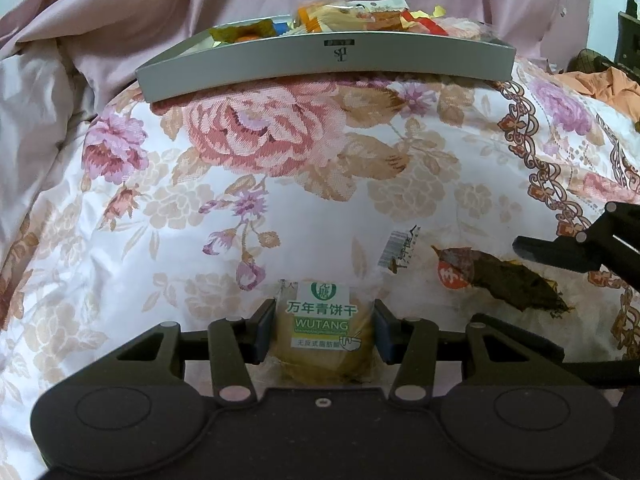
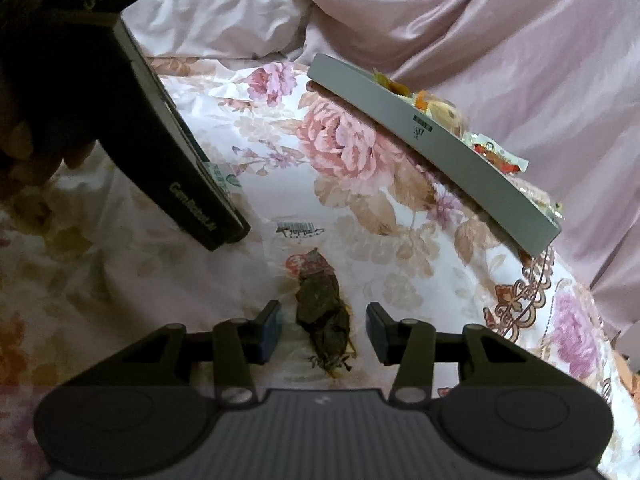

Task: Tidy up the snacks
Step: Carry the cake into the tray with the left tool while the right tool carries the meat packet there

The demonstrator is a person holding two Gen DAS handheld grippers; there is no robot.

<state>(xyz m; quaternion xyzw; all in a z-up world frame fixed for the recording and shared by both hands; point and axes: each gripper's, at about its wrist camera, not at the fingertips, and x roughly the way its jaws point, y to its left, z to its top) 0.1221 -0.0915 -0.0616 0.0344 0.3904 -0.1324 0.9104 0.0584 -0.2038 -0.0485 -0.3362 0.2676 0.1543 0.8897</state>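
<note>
My left gripper [image 1: 324, 332] has its two pads against the sides of a clear packet of biscuits [image 1: 322, 336] with a green and white WUTANG label, low over the floral bedspread. My right gripper [image 2: 322, 330] is open around a clear packet of dark dried snack [image 2: 322, 312] lying on the bedspread; the pads stand apart from it. That packet also shows in the left wrist view [image 1: 504, 276]. A grey tray [image 1: 320, 60] holding several wrapped snacks sits at the back, and it shows in the right wrist view [image 2: 432, 152].
The floral bedspread [image 1: 280, 184] covers the surface, with a crumpled pink sheet [image 1: 120, 8] behind the tray. Orange cloth [image 1: 612, 88] lies at the far right. The left gripper's black body [image 2: 168, 152] crosses the right wrist view's upper left.
</note>
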